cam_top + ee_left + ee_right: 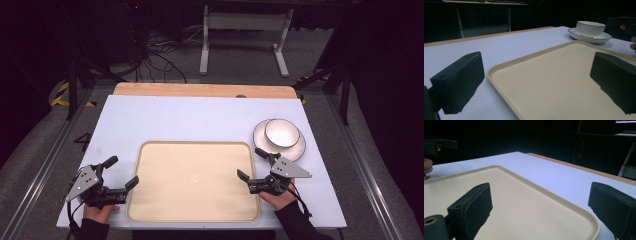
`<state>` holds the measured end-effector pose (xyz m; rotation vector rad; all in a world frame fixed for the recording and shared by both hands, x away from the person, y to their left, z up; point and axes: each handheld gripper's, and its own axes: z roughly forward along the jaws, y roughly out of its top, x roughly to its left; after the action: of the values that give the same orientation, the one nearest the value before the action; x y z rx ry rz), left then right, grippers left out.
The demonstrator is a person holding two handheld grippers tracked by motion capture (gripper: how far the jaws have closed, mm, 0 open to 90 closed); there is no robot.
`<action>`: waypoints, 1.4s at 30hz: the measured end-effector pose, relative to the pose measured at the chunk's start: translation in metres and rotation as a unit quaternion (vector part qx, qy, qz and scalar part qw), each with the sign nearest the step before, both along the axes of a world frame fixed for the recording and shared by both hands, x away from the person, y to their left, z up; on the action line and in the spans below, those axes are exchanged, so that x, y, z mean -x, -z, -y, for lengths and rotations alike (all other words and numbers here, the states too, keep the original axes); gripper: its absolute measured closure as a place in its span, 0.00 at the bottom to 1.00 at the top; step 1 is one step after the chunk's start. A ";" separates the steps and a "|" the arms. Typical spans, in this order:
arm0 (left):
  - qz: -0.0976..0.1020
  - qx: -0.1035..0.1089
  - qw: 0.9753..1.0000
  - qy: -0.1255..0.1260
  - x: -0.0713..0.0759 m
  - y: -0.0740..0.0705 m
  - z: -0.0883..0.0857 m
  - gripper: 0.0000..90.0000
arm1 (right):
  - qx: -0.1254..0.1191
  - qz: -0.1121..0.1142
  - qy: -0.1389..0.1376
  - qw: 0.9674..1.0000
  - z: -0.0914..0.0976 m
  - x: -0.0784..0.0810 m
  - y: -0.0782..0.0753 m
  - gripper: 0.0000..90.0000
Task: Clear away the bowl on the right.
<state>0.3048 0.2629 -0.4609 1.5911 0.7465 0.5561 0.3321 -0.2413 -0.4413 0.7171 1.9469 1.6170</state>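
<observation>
A white table top [200, 120] spreads across the high view, with a strip of bare wood along its far edge and wide bare surface between that edge and the things nearer the person. On its near half lies a cream tray [150, 200], a shallow rounded rectangle with a low raised rim and nothing lying in it; its near rim runs close to the table's front edge. The left gripper [120, 172] is held at the tray's left rim, one jaw over the white surface and the other at the rim, the two standing well apart with nothing between them; in the left gripper view the tray's corner and rim pass between the jaws. The right gripper [251, 164] is held at the tray's right rim, its jaws likewise spread wide and holding nothing, one over the tray's floor and one beyond the rim. Past the tray's far right corner, near the right gripper, a white plate [297, 148] with a dark rim carries a white bowl [282, 132], upright.
</observation>
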 end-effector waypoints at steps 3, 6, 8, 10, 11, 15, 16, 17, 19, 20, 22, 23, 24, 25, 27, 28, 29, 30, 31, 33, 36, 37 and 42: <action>0.000 -0.004 1.000 -0.001 0.000 0.000 0.001 0.00 | 0.001 0.001 -0.001 1.000 0.000 0.001 -0.001 0.06; 0.001 -0.006 1.000 -0.002 0.000 0.000 0.002 0.00 | 0.005 0.003 -0.002 1.000 0.000 0.001 -0.001 0.06; 0.000 -0.013 1.000 -0.002 0.000 0.000 0.003 0.00 | 0.006 0.003 -0.002 1.000 0.000 0.001 -0.001 0.06; 0.000 -0.014 1.000 -0.001 0.000 0.000 0.003 0.00 | 0.005 0.004 -0.002 1.000 0.000 0.001 -0.001 0.06; 0.000 -0.015 1.000 -0.001 0.000 0.000 0.003 0.00 | 0.005 0.004 -0.002 1.000 0.000 0.001 -0.001 0.06; 0.000 -0.013 1.000 -0.001 0.000 0.000 0.003 0.00 | 0.006 0.004 -0.003 1.000 0.000 0.002 -0.003 0.07; 0.000 -0.013 1.000 -0.001 0.000 0.000 0.003 0.00 | 0.006 0.003 -0.004 1.000 0.000 0.002 -0.003 0.07; 0.000 -0.013 1.000 -0.001 0.000 0.000 0.003 0.00 | 0.007 0.002 -0.004 1.000 -0.001 0.003 -0.004 0.07; 0.000 -0.013 1.000 -0.001 0.000 0.000 0.003 0.00 | 0.008 0.001 -0.003 1.000 -0.001 0.003 -0.005 0.08; 0.000 -0.013 1.000 -0.001 0.001 0.000 0.003 0.00 | 0.007 0.000 -0.004 1.000 -0.001 0.003 -0.006 0.08; 0.000 -0.014 1.000 -0.001 0.000 0.000 0.003 0.00 | 0.006 0.000 -0.004 1.000 -0.001 0.003 -0.009 0.08; 0.000 -0.014 1.000 -0.001 0.000 0.000 0.003 0.00 | 0.005 0.000 -0.004 1.000 -0.002 0.003 -0.010 0.09; -0.001 -0.014 1.000 -0.001 0.000 0.000 0.003 0.00 | 0.009 0.000 -0.003 1.000 -0.002 0.003 -0.013 0.09; -0.001 -0.015 1.000 -0.002 0.000 0.000 0.004 0.00 | 0.010 0.001 -0.004 1.000 -0.003 0.003 -0.015 0.09; 0.000 -0.015 1.000 -0.002 0.000 0.000 0.004 0.00 | 0.012 0.001 -0.005 1.000 -0.004 0.004 -0.020 0.10; 0.000 -0.015 1.000 -0.002 0.000 0.000 0.004 0.00 | 0.013 0.002 -0.005 1.000 -0.005 0.004 -0.022 0.10; 0.000 -0.016 1.000 -0.002 0.000 0.000 0.004 0.00 | 0.014 0.003 -0.006 1.000 -0.006 0.004 -0.024 0.10; 0.000 -0.016 1.000 -0.002 0.000 0.000 0.004 0.00 | 0.015 0.005 -0.007 1.000 -0.006 0.005 -0.026 0.10; 0.000 -0.016 1.000 -0.003 0.000 0.000 0.004 0.00 | 0.012 0.008 -0.009 1.000 -0.008 0.006 -0.030 0.10; 0.000 -0.016 1.000 -0.003 0.000 0.000 0.004 0.00 | 0.011 0.015 -0.014 1.000 -0.010 0.008 -0.036 0.10; 0.000 -0.017 1.000 -0.002 0.000 0.000 0.004 0.00 | 0.010 0.022 -0.021 1.000 -0.013 0.011 -0.042 0.10; 0.000 -0.016 1.000 -0.002 0.000 0.000 0.004 0.00 | 0.009 0.023 -0.022 0.999 -0.014 0.011 -0.043 0.10; -0.001 -0.018 1.000 -0.002 0.000 0.000 0.004 0.00 | 0.004 0.025 -0.029 0.999 -0.019 0.011 -0.048 0.10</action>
<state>0.3045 0.2590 -0.4605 1.6234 0.7450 0.5733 0.3208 -0.2221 -0.3928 0.6154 1.9537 1.6452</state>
